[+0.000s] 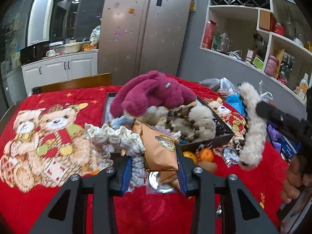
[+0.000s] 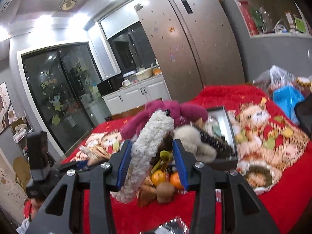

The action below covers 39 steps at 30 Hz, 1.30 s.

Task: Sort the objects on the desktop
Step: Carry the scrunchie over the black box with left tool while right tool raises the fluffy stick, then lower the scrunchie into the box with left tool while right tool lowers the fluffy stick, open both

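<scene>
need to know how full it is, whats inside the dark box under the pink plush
The box holds a cream fluffy toy and a brown-patterned furry piece, with the pink plush lying on top. Whatever sits beneath them and the box floor is covered.

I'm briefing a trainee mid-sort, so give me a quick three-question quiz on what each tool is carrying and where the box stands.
1. True or false: the left tool grips a tan paper snack bag.
2. What does the right tool carry: A) a magenta plush toy, B) a long cream fluffy plush strip, C) an orange?
3. Fill in: the magenta plush toy lies on top of the pile in the dark rectangular ____.

Key: 1 true; 2 B; 3 box. The oranges lie on the red bear-print cloth, in front of the box.
</scene>
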### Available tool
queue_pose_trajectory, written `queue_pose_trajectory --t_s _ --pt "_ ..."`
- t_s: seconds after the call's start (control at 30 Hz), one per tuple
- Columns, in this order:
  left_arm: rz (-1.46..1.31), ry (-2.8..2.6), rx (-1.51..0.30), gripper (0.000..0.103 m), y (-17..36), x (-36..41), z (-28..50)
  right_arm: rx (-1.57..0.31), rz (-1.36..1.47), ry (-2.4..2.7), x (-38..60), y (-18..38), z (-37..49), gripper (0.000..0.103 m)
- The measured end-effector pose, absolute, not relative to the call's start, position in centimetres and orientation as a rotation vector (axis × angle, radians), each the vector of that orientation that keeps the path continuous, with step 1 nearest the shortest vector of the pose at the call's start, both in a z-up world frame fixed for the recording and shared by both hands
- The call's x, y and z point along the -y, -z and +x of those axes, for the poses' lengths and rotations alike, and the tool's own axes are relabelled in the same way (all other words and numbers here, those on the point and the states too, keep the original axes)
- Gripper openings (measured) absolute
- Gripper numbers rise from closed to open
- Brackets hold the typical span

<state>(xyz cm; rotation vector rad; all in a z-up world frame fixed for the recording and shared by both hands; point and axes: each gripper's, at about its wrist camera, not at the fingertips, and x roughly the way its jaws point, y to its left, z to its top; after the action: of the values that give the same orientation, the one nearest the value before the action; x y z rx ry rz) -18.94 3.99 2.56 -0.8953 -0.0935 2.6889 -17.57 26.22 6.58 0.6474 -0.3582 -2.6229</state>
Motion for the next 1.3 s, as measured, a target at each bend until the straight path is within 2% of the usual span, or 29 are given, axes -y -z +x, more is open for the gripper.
queue_pose_trajectory --t_s 0.17,0.27,0.4,0.73,0.9,0.93,0.97,1.13,1.3 --pt "-0.943 -2.749 -0.011 0.039 -4.2 -6.3 -21.7 0.362 0.681 2.600 -25.2 -8.4 -20.8 0.044" --pt "-0.947 -2.729 0.034 0.039 -4.7 -7.0 -24.0 0.380 0.709 2.579 -24.6 -8.8 -23.8 0.044" --pt "-0.955 -2.754 -0.011 0.039 -3.8 -8.1 -26.3 0.377 0.740 2.595 -23.9 -8.7 -27.1 0.044" --pt "-1.012 -2.701 -0.009 0.039 0.7 -8.6 -29.3 0.418 0.874 2.586 -24.5 -3.1 -32.4 0.044" --pt "-0.976 -2.733 -0.162 0.039 1.2 -10.2 -29.1 0.497 0.947 2.542 -25.7 -1.0 -34.2 0.044" --pt "-0.971 -2.732 -0.153 0.039 1.3 -10.3 -29.0 0.508 0.955 2.538 -25.9 -0.7 -34.4 0.042" --pt "-0.974 -2.719 -0.130 0.039 1.2 -10.2 -29.0 0.494 0.969 2.547 -25.9 -0.4 -34.5 0.036" --pt "-1.001 -2.681 -0.054 0.039 1.7 -9.9 -29.2 0.493 0.997 2.550 -26.1 0.3 -35.1 0.036" --pt "-0.999 -2.686 -0.077 0.039 1.7 -10.2 -28.9 0.458 0.991 2.570 -25.7 0.1 -34.9 0.037"
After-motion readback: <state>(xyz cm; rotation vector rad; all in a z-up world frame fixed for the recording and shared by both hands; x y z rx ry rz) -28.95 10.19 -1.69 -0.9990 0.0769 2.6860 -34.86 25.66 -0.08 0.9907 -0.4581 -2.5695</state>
